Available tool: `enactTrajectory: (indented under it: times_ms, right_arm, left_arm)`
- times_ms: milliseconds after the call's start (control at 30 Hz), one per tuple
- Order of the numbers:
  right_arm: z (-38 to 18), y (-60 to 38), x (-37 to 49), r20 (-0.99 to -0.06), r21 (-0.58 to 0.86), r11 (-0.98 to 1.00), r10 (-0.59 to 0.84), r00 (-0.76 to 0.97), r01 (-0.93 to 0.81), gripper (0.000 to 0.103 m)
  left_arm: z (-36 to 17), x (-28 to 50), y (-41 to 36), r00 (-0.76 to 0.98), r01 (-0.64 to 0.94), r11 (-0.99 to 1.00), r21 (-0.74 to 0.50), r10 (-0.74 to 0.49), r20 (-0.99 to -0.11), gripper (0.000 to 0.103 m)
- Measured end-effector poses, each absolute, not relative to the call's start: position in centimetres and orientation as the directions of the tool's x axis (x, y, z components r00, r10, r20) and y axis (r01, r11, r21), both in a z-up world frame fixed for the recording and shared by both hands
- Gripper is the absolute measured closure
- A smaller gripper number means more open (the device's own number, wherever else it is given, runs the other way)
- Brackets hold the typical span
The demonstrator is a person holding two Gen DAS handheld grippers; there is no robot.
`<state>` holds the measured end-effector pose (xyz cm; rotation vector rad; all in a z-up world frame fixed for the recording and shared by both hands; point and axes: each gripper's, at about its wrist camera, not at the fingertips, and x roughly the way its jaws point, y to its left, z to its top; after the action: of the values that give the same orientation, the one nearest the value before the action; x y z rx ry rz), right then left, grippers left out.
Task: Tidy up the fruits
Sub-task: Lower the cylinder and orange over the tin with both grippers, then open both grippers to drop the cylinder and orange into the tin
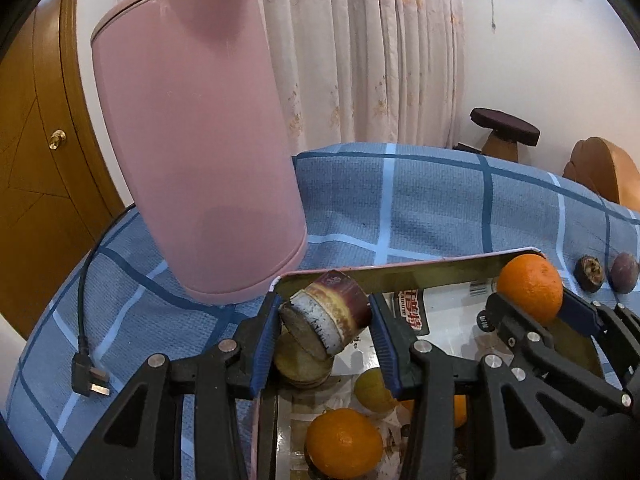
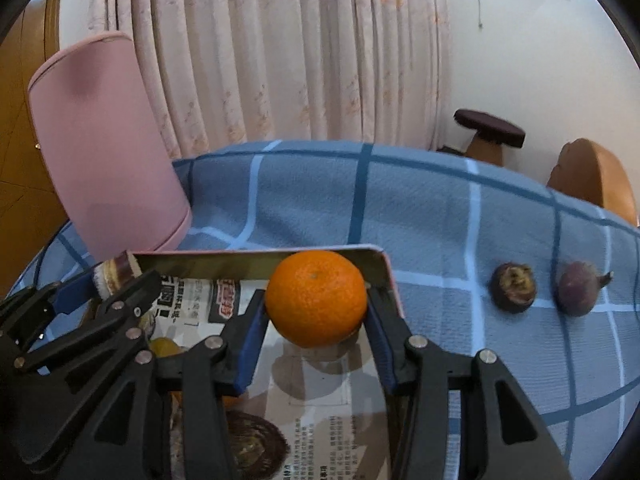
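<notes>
My left gripper (image 1: 323,322) is shut on a short purple sugarcane piece (image 1: 326,316), held above the far left corner of the metal tray (image 1: 400,274). My right gripper (image 2: 316,312) is shut on an orange (image 2: 316,298) above the tray's far right corner (image 2: 376,264); it also shows in the left wrist view (image 1: 529,288). Another orange (image 1: 344,442), a yellowish fruit (image 1: 372,390) and another sugarcane piece (image 1: 302,366) lie in the tray on newspaper. Two dark purple fruits (image 2: 513,287) (image 2: 576,288) lie on the cloth right of the tray.
A pink kettle (image 1: 200,140) stands on the blue checked tablecloth (image 1: 420,208) just beyond the tray's left corner. Its black cord and plug (image 1: 88,376) lie at the left. Stools (image 2: 490,132) and a curtain stand behind the table.
</notes>
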<state>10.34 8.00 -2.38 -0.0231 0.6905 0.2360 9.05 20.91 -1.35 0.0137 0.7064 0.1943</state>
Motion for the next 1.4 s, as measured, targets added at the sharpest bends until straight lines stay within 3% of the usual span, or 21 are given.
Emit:
enactTrajectory:
  times_ms: [500, 633, 700, 733, 767, 867, 1000, 1233, 1400]
  right_arm:
    - [-2.1, 7.2, 9.6, -0.604, 0.114, 0.961, 0.268, 0.750, -0.251, 0.049]
    - [-1.5, 6.3, 8.7, -0.554, 0.145, 0.958, 0.284, 0.783, -0.245, 0.036]
    - [-0.9, 5.5, 8.0, -0.517, 0.170, 0.959, 0.284, 0.808, -0.228, 0.017]
    - [-0.5, 4.9, 7.5, -0.483, 0.183, 0.961, 0.272, 0.832, -0.208, 0.003]
    - [0.1, 4.0, 6.6, -0.428, 0.205, 0.962, 0.254, 0.867, -0.180, 0.000]
    - [1.1, 2.4, 5.0, -0.342, 0.242, 0.959, 0.224, 0.913, -0.144, 0.000]
    - [1.2, 1.1, 4.4, -0.334, 0.240, 0.969, 0.132, 0.933, -0.051, 0.000]
    - [1.0, 0.1, 4.3, -0.364, 0.223, 0.975, 0.060, 0.929, 0.024, 0.000]
    - [1.1, 0.9, 3.2, -0.332, 0.146, 0.988, 0.011, 0.943, 0.040, 0.000]
  left_arm:
    - [-1.5, 9.0, 21.2, 0.727, -0.168, 0.985, 0.050, 0.158, -0.668, 0.055]
    - [-1.4, 8.6, 21.2, 0.741, -0.157, 0.986, 0.050, 0.152, -0.654, 0.055]
    - [-1.4, 8.2, 21.3, 0.752, -0.155, 0.987, 0.035, 0.141, -0.644, 0.053]
    - [-1.3, 8.1, 21.3, 0.759, -0.154, 0.988, 0.029, 0.137, -0.636, 0.052]
    - [-1.0, 7.8, 21.1, 0.772, -0.149, 0.989, 0.024, 0.132, -0.622, 0.047]
    - [-0.2, 6.5, 20.1, 0.818, -0.163, 0.982, 0.092, 0.187, -0.545, 0.023]
    - [0.7, 5.4, 18.8, 0.866, -0.187, 0.964, 0.187, 0.251, -0.433, 0.022]
    - [0.3, 5.0, 18.5, 0.878, -0.149, 0.980, 0.129, 0.192, -0.438, 0.021]
    - [0.8, 3.7, 18.0, 0.902, -0.173, 0.975, 0.140, 0.214, -0.375, 0.021]
